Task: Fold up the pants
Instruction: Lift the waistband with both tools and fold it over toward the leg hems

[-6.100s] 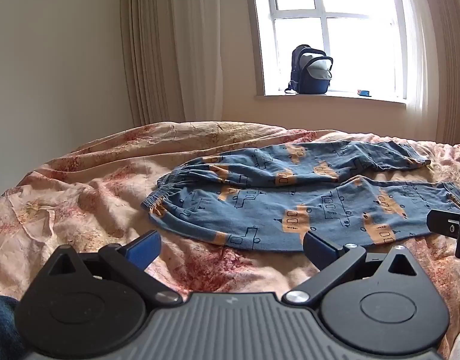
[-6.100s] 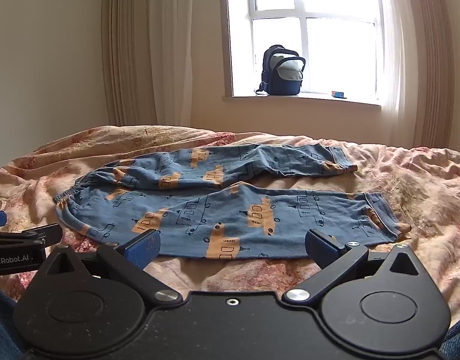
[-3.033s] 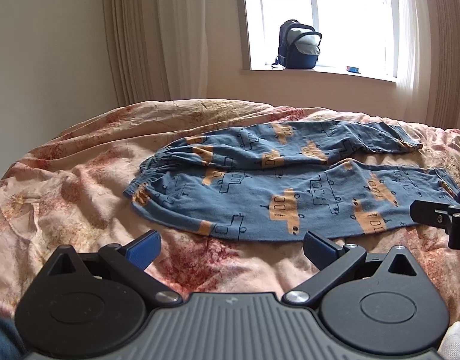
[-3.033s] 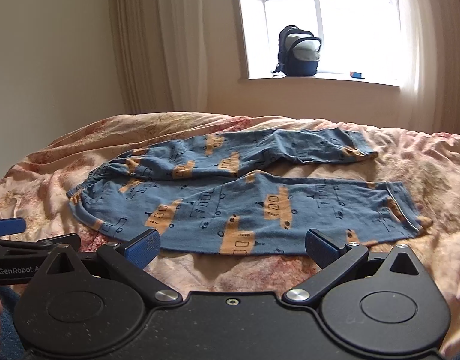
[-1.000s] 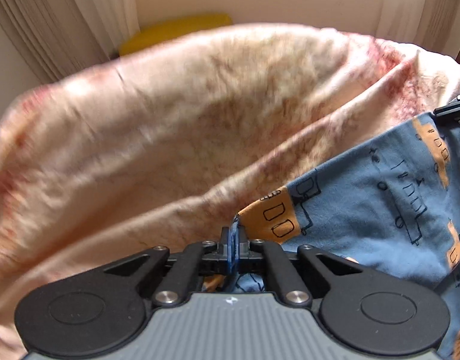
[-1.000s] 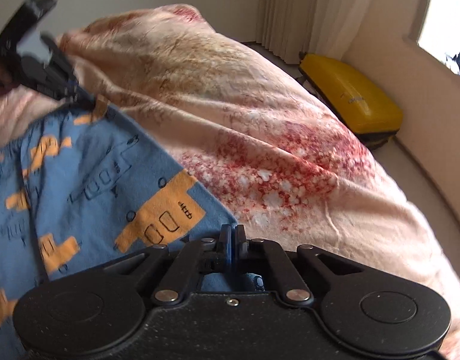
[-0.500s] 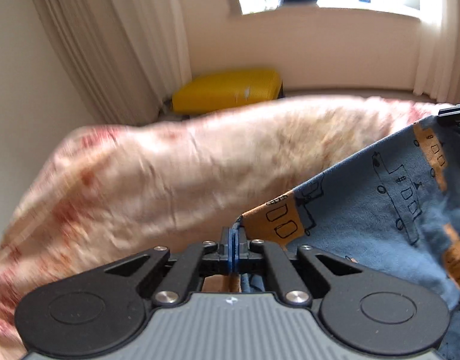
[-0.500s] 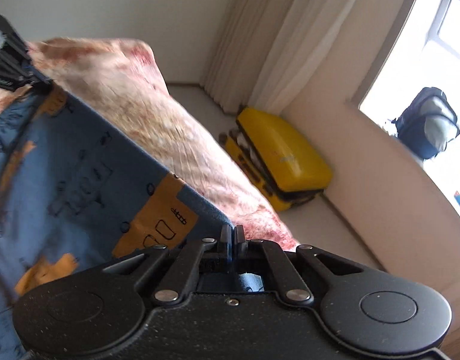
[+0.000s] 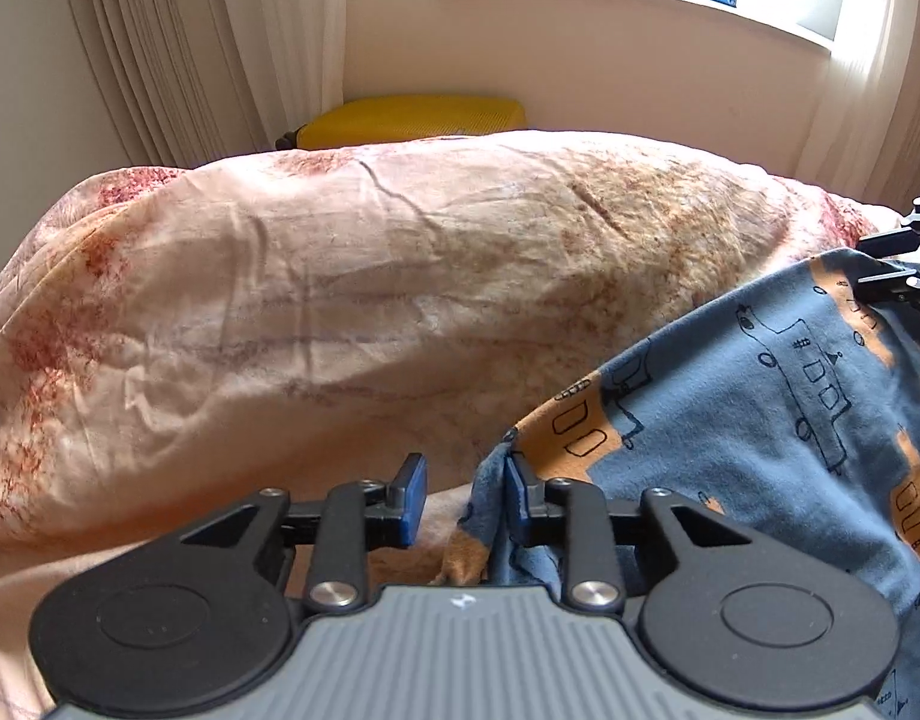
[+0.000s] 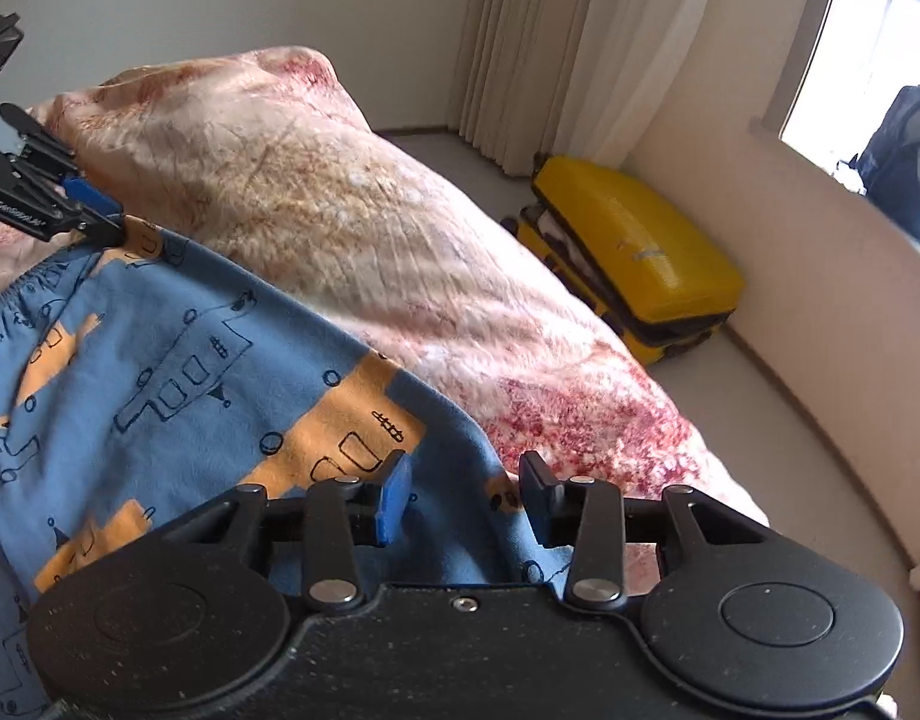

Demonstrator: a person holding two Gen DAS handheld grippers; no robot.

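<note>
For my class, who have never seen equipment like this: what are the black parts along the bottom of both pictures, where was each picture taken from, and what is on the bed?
There is no robot. A person holds a two-finger tool in each hand, and each tool carries a wide-angle camera looking forward along its fingers. The black discs and bars at the bottom are the tool itself.

One picture comes from the left hand-held gripper, the other from the right hand-held gripper. Each also catches the other tool at its edge.

On the bed lies a pink and red patterned bedspread, and on it blue pants printed with orange vehicles. Both tools have their blue-padded fingers apart. The cloth lies against one finger of the left tool and between the right tool's fingers, but nothing is clamped.

Behind are curtains, a yellow suitcase on the floor and a blue backpack at the window.
</note>
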